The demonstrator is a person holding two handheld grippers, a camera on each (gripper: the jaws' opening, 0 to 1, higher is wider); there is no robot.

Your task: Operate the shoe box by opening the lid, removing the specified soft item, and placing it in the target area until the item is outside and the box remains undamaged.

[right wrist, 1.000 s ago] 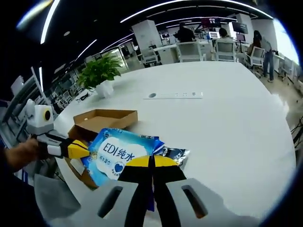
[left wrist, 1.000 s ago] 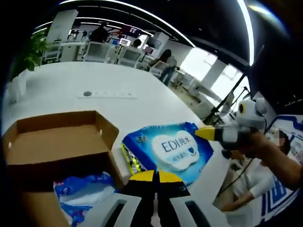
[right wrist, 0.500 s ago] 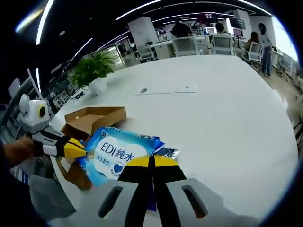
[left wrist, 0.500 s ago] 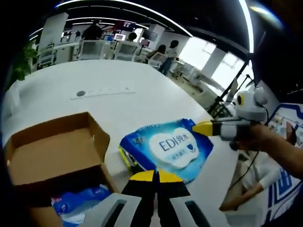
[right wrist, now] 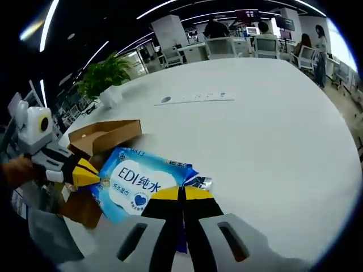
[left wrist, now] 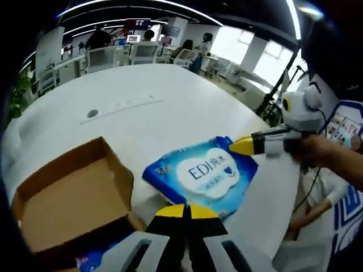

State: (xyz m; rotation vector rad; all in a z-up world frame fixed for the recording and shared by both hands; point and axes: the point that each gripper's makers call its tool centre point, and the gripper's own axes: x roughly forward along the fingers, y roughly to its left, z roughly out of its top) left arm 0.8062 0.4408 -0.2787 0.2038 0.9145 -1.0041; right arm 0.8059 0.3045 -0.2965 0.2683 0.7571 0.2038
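In the left gripper view, the left hand-held gripper [left wrist: 186, 211] rises from the near edge with its yellow-tipped jaws pressed together on the near edge of the wipes pack [left wrist: 201, 174], a flat, soft blue packet with a white cloud-shaped label that reads "EDI" in blue letters beside some Chinese characters and a small dark heart. The pack is out of the shoe box [left wrist: 71, 201] and spans the space between the two grippers above the white surface [left wrist: 170, 116]; whether it touches the surface I cannot tell. The right hand-held gripper [left wrist: 238, 145] comes in from the right, its yellow tip closed on the pack's far right corner, with a person's hand [left wrist: 329, 158] behind it. The shoe box stands open to the left, plain brown cardboard, and something blue and white [left wrist: 96, 259] shows at its near edge. A long power strip [left wrist: 122, 106] lies farther off on the surface. In the right gripper view, the right hand-held gripper [right wrist: 182, 194] has its jaws shut on the pack's [right wrist: 142, 181] near right edge, where a crumpled silvery flap sticks out. The left hand-held gripper [right wrist: 89, 171] pinches the pack's left end, just in front of the open brown shoe box [right wrist: 105, 136]. A potted green plant [right wrist: 105, 76] stands at the far left of the surface [right wrist: 272, 130].
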